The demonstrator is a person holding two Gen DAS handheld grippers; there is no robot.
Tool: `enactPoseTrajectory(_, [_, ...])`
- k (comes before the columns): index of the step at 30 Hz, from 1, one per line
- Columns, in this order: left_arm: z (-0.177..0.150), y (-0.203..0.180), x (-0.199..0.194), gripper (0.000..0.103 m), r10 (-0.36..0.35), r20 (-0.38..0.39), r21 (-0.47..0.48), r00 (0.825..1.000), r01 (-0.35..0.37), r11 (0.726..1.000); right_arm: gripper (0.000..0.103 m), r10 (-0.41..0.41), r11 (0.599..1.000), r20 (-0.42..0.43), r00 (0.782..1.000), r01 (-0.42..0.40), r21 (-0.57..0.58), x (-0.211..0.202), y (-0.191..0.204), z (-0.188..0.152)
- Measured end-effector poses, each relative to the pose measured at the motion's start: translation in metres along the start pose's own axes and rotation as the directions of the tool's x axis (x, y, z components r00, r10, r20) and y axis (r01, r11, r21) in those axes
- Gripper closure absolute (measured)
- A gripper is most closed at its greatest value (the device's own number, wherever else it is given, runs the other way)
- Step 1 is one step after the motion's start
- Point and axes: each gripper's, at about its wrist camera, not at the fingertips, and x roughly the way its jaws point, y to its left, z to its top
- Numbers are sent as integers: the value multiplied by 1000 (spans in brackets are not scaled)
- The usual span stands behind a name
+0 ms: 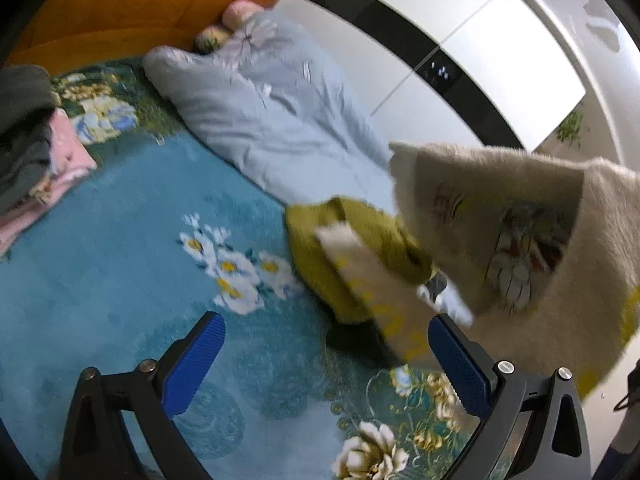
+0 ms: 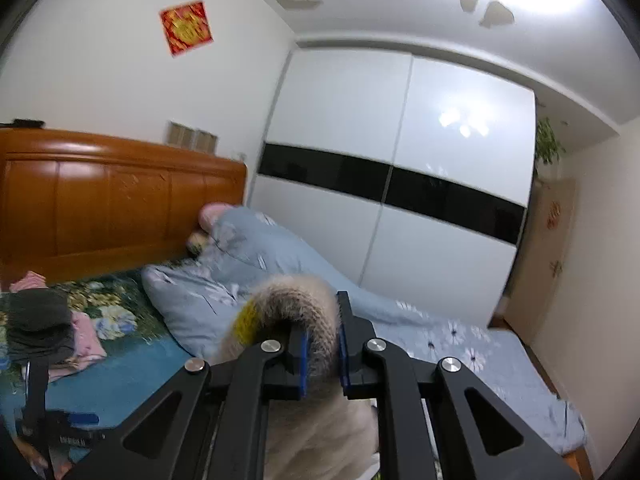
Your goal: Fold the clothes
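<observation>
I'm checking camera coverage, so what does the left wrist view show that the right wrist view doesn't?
Left wrist only: the open left gripper over the teal floral bedspread, and the cream sweater's printed front and olive-yellow trim hanging. Right wrist only: the right gripper shut on a sweater fold, the red wall decoration, the ceiling. Both: headboard, blue quilt, wardrobe, clothes pile.

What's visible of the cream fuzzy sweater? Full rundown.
The cream fuzzy sweater looks like soft, hairy knit with olive-yellow parts and a cartoon print showing. It hangs in the air above the teal floral bedspread, crumpled, unfolded. The right gripper is shut on a bunched fold of it. The left gripper is open below it, not gripping.
</observation>
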Motion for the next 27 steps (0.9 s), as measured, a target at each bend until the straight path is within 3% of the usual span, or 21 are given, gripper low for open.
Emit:
enactPoseTrajectory(3, [9, 1, -23, 0, -17, 50, -1, 999, 17, 1000, 91, 119, 992, -31, 992, -118, 44, 2, 3, -6])
enactPoseTrajectory(7, [11, 5, -32, 0, 4, 39, 2, 999, -4, 1000, 91, 247, 967, -233, 941, -254, -1, 70, 60, -43])
enactPoseTrajectory(9, [5, 9, -29, 0, 37, 16, 11, 999, -37, 999, 91, 295, 951, -355, 887, -309, 17, 114, 96, -75])
enactPoseTrajectory(12, [-5, 16, -23, 0, 93, -20, 28, 995, -93, 995, 90, 339, 937, -529, 778, -332, 112, 181, 140, -130])
enactPoseTrajectory(17, [-18, 29, -3, 0, 181, -104, 47, 978, -177, 983, 89, 365, 926, -664, 653, -332, 182, 255, 188, -179])
enactPoseTrajectory(19, [-20, 31, 6, 0, 202, -135, 55, 970, -197, 979, 87, 363, 924, -727, 583, -326, 199, 281, 205, -201])
enactPoseTrajectory(21, [-22, 33, 15, 0, 232, -159, 70, 960, -223, 972, 81, 394, 909, -753, 527, -342, 236, 288, 210, -213])
enactPoseTrajectory(22, [-22, 34, 19, 0, 245, -169, 78, 955, -235, 969, 76, 417, 897, -751, 512, -368, 247, 284, 211, -215])
enactPoseTrajectory(24, [-21, 37, 28, 0, 253, -187, 73, 949, -243, 967, 58, 469, 861, -727, 501, -442, 251, 269, 208, -211])
enactPoseTrajectory(25, [-19, 39, 32, 0, 252, -196, 65, 948, -243, 968, 57, 490, 846, -710, 506, -473, 247, 259, 205, -205])
enactPoseTrajectory(27, [-17, 42, 41, 0, 249, -214, 50, 944, -244, 968, 47, 511, 839, -648, 565, -492, 233, 232, 178, -192])
